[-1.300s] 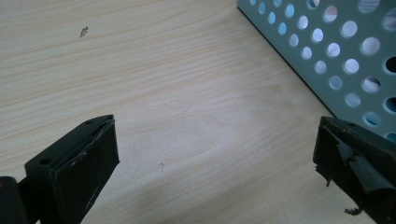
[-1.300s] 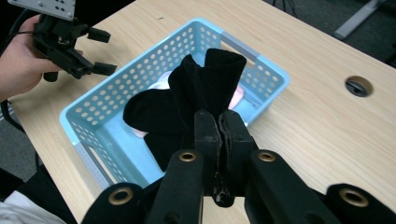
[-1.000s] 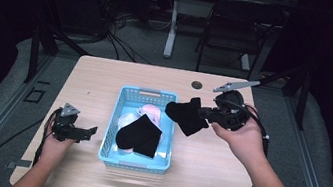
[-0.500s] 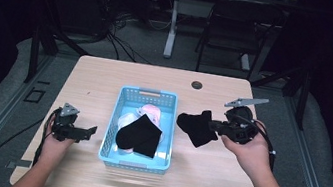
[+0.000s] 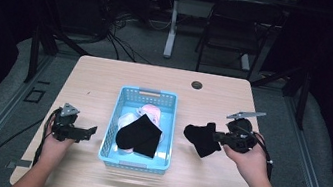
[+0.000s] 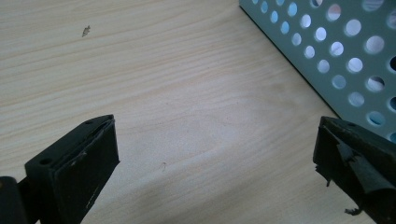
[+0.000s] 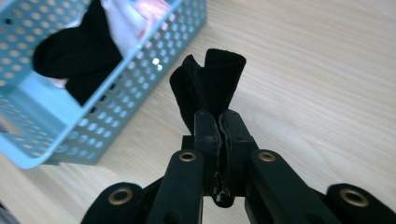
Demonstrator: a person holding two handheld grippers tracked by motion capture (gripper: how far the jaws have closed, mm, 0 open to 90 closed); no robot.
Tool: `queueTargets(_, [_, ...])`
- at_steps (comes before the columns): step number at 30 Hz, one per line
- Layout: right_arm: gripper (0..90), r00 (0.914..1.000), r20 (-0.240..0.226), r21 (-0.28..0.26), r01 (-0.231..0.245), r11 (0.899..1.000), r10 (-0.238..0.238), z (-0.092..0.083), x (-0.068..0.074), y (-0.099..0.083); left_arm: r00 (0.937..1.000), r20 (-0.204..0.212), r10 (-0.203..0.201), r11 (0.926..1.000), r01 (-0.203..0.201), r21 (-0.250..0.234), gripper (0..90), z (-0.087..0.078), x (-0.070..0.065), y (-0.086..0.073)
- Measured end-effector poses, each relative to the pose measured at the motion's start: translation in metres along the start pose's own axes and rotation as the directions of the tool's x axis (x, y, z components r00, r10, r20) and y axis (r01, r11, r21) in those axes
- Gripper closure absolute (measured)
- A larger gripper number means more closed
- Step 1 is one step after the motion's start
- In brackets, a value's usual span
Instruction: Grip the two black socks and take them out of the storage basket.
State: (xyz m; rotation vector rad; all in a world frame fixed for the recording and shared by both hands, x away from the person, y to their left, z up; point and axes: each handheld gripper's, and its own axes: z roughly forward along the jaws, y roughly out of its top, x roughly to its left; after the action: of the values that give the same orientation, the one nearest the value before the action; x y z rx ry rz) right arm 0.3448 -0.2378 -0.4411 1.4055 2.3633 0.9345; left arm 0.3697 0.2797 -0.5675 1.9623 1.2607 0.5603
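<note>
My right gripper (image 5: 218, 138) (image 7: 218, 122) is shut on a black sock (image 5: 202, 137) (image 7: 205, 84), which hangs from the jaws low over the table, to the right of the blue basket (image 5: 169, 124) (image 7: 121, 112). Another black sock (image 5: 140, 135) (image 7: 70, 56) lies in the basket on top of white and pink pieces of cloth (image 5: 149, 112). My left gripper (image 5: 90, 131) (image 6: 215, 172) rests low on the table to the left of the basket, its jaws wide open with bare wood between them.
The wooden table (image 5: 106, 79) has a dark round hole (image 5: 196, 85) near its far edge. A chair (image 5: 225, 27) and cables stand on the floor beyond the table.
My right gripper has sunk toward the table with the black sock and moved to the right, away from the basket. The left gripper has stayed where it was.
</note>
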Motion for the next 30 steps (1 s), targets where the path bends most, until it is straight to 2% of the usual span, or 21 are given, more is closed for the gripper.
queueTargets(3, [86.6, 0.9992, 0.027, 0.015, -0.03, 0.999, 0.029, 0.01, -0.014, -0.006, 1.0, -0.001, 0.0, 1.0, 0.0, -0.001, 0.3, 0.0, 0.0, 0.0])
queueTargets(4, [86.6, 0.9992, 0.027, 0.015, -0.03, 0.999, 0.029, 0.01, -0.014, -0.006, 1.0, -0.001, 0.0, 1.0, 0.0, -0.001, 0.3, 0.0, 0.0, 0.0])
queueTargets(5, [86.5, 0.9978, 0.048, 0.023, -0.047, 0.999, 0.046, 0.014, -0.022, -0.009, 1.0, -0.001, 0.0, 1.0, 0.0, -0.001, 0.3, 0.0, 0.0, 0.0])
queueTargets(8, [86.3, 0.9964, 0.055, 0.027, -0.065, 0.997, 0.064, 0.018, -0.029, -0.012, 1.0, -0.001, 0.0, 1.0, 0.0, -0.001, 0.3, 0.0, 0.0, 0.0])
queueTargets(9, [85.7, 0.9936, 0.072, 0.025, -0.088, 0.996, 0.086, 0.022, -0.036, -0.016, 1.0, -0.001, 0.0, 1.0, 0.0, -0.001, 0.3, 0.0, 0.0, 0.0])
queueTargets(12, [85.0, 0.9913, 0.086, 0.026, -0.102, 0.994, 0.1, 0.024, -0.042, -0.019, 1.0, -0.002, 0.0, 1.0, 0.0, 0.0, 0.3, 0.0, 0.0, 0.0])
queueTargets(15, [82.4, 0.9858, 0.104, 0.035, -0.136, 0.99, 0.132, 0.028, -0.052, -0.026, 1.0, -0.001, 0.0, 1.0, 0.0, 0.001, 0.3, 0.0, 0.0, 0.0])
queueTargets(23, [76.7, 0.9795, 0.119, 0.05, -0.169, 0.984, 0.162, 0.034, -0.062, -0.033, 1.0, -0.001, -0.001, 1.0, 0.001, 0.003, 0.3, 0.001, 0.0, 0.0])
queueTargets(30, [73.5, 0.9796, 0.116, 0.043, -0.17, 0.985, 0.164, 0.034, -0.062, -0.032, 1.0, -0.001, -0.001, 1.0, 0.001, 0.002, 0.3, 0.001, 0.0, 0.0])
